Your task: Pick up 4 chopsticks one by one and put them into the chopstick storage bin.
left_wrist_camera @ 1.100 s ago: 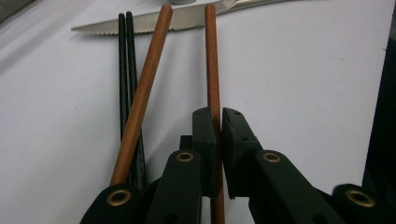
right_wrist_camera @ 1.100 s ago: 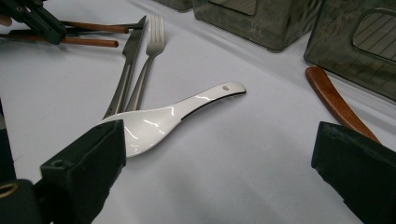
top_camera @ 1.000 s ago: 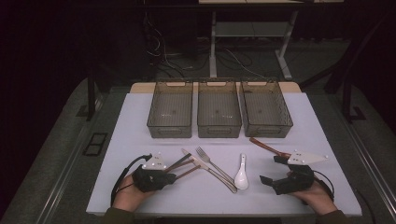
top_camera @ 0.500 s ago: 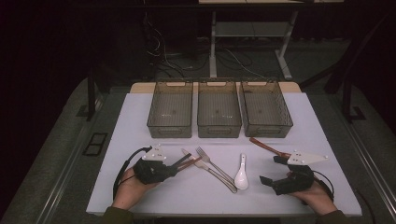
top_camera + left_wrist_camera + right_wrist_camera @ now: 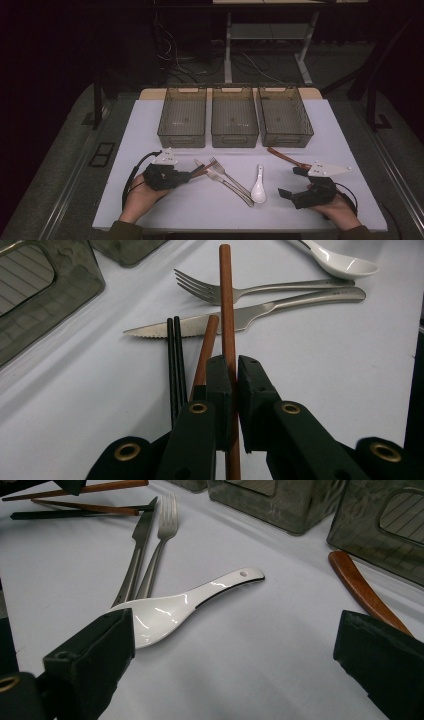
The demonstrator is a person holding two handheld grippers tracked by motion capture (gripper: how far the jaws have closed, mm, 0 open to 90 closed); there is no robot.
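Our left gripper (image 5: 234, 385) pinches one brown chopstick (image 5: 226, 305) at frame centre; held so thinly, it may swivel or slip. Our right gripper (image 5: 235, 645) stands spread.

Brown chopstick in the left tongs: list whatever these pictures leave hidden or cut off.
- Brown chopstick, left gripper view: its near end runs off the bottom edge between the left tongs.
- Second brown chopstick, same view: its lower part goes behind a jaw.
- Wooden handle, right gripper view: its end sits behind the right tongs' jaw.
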